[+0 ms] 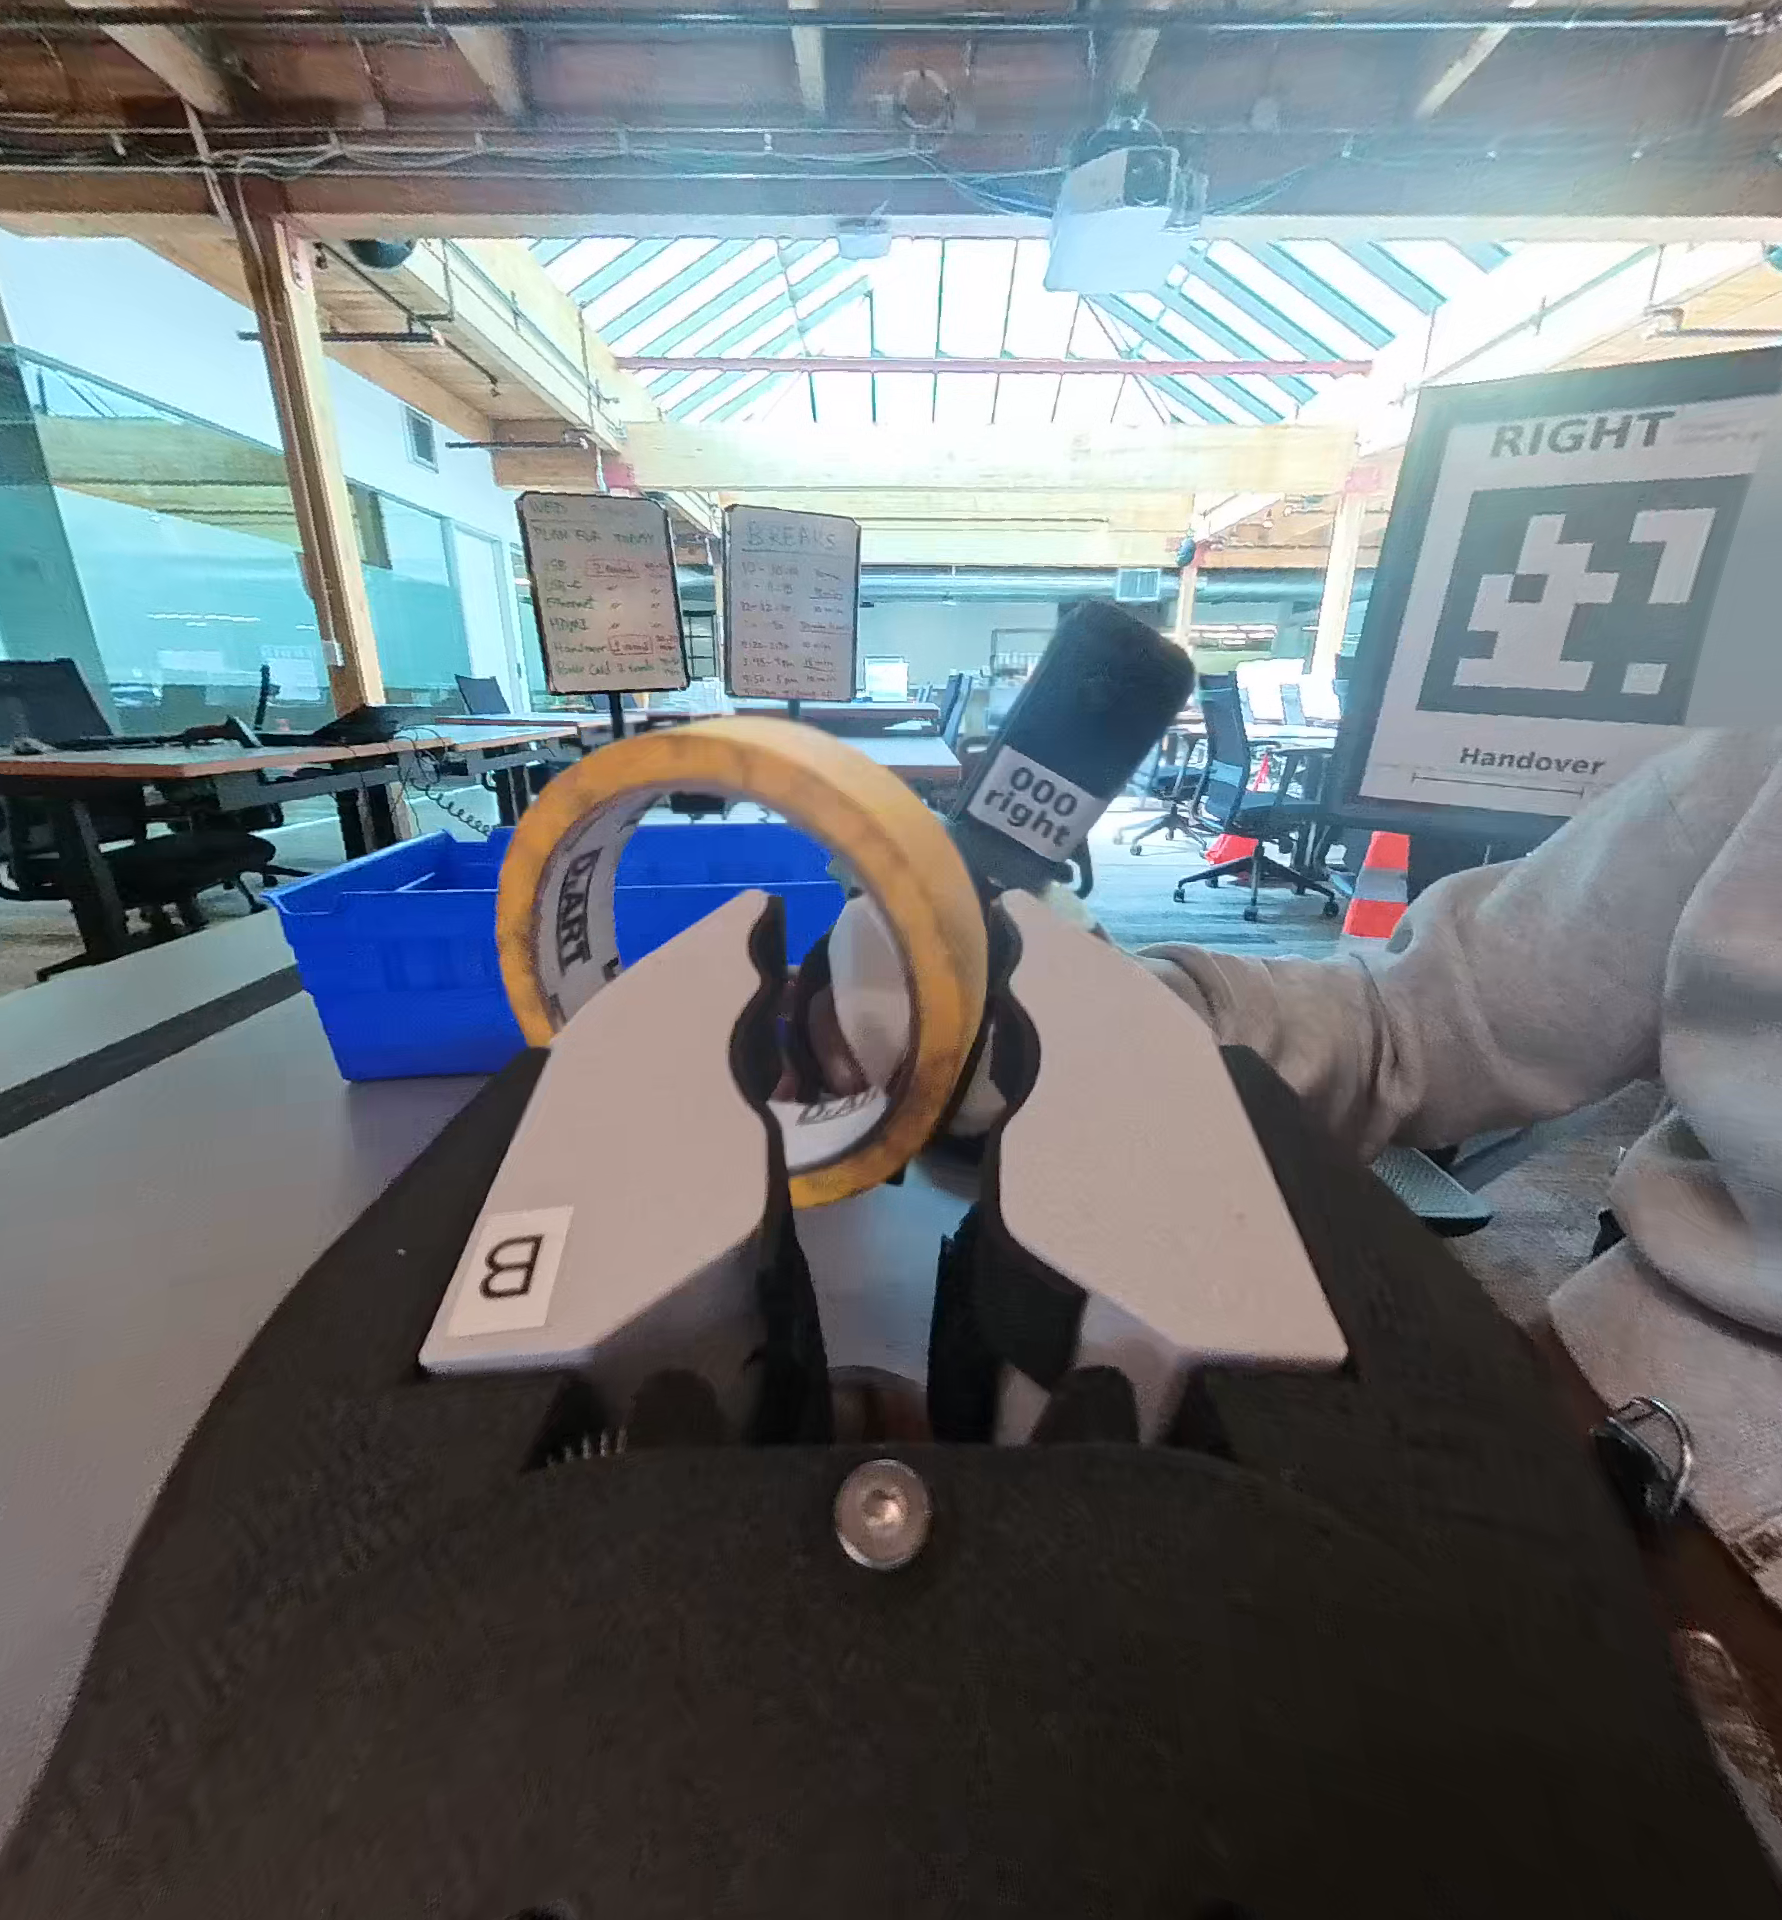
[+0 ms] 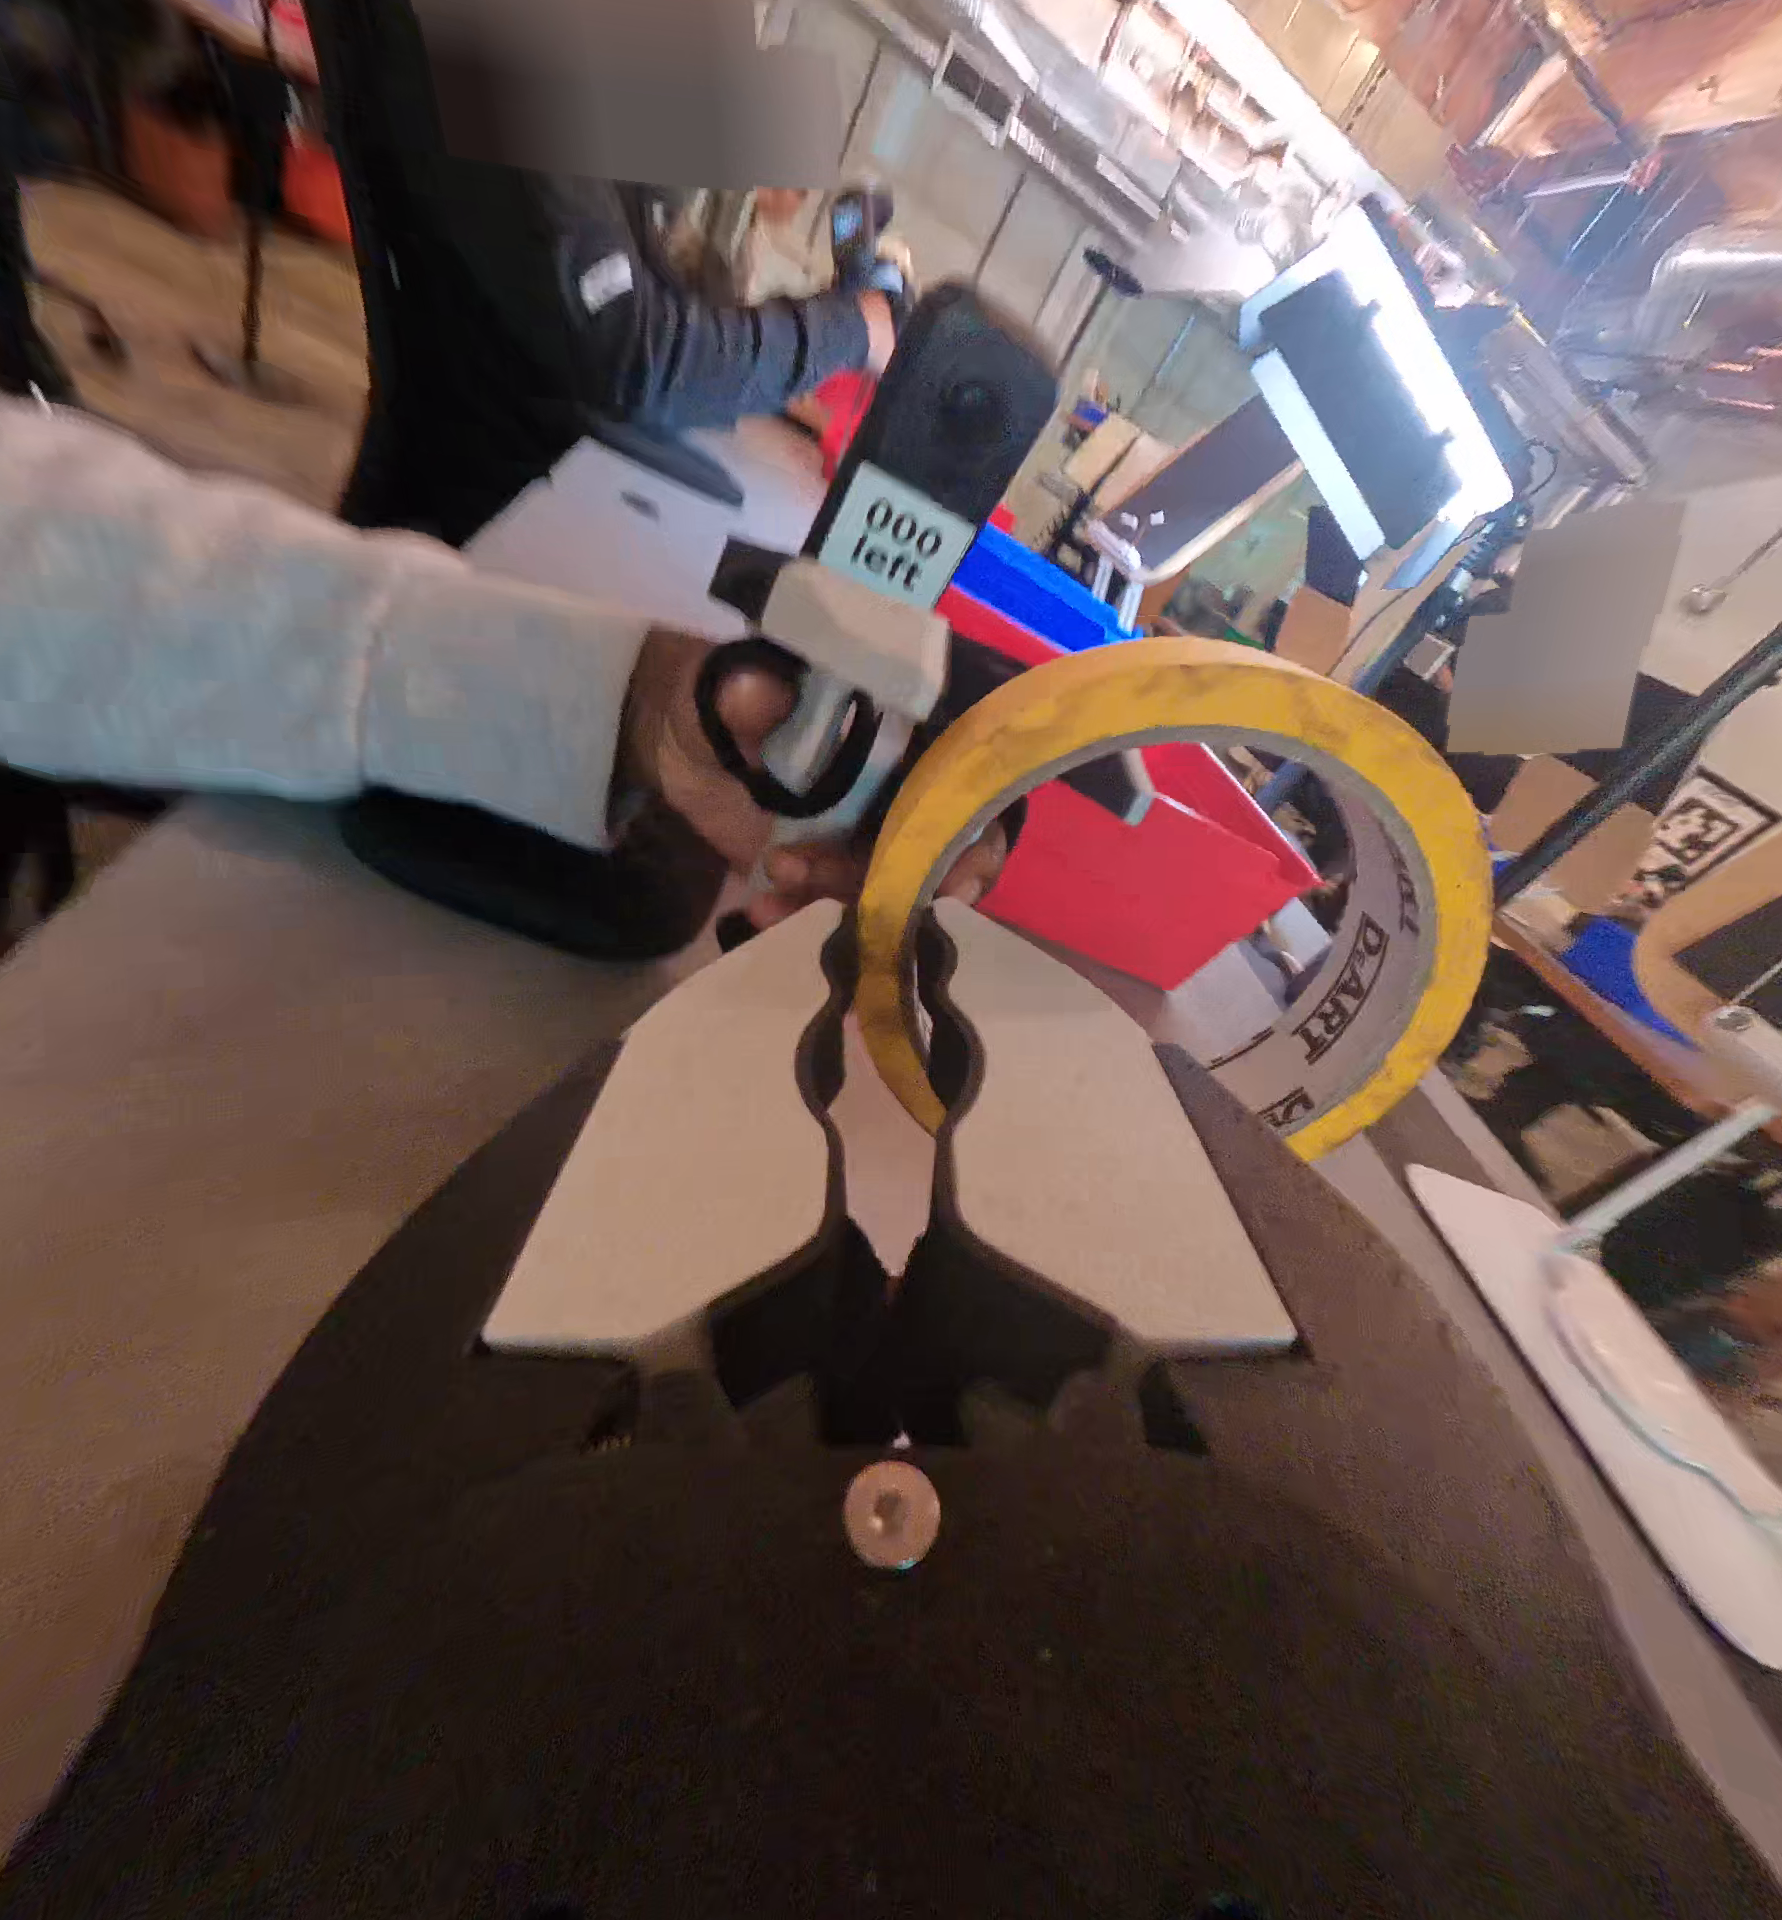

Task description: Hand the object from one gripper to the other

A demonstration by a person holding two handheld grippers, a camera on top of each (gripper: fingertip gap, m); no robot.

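Note:
A yellow tape roll with a grey inner core stands on edge in the air above the grey table. My left gripper is open, its white fingers apart on either side of the roll's near lower rim without clamping it. The right gripper's black body shows behind the roll. In the right wrist view my right gripper is shut on the left wall of the tape roll. The left gripper's black body, held by a hand, sits just beyond the roll; its fingers are hidden.
A blue bin stands on the table behind the roll. A red bin and a blue bin lie beyond in the right wrist view. A grey sleeve reaches in from the right. A marker board stands at right. The grippers are tip to tip, or close to it.

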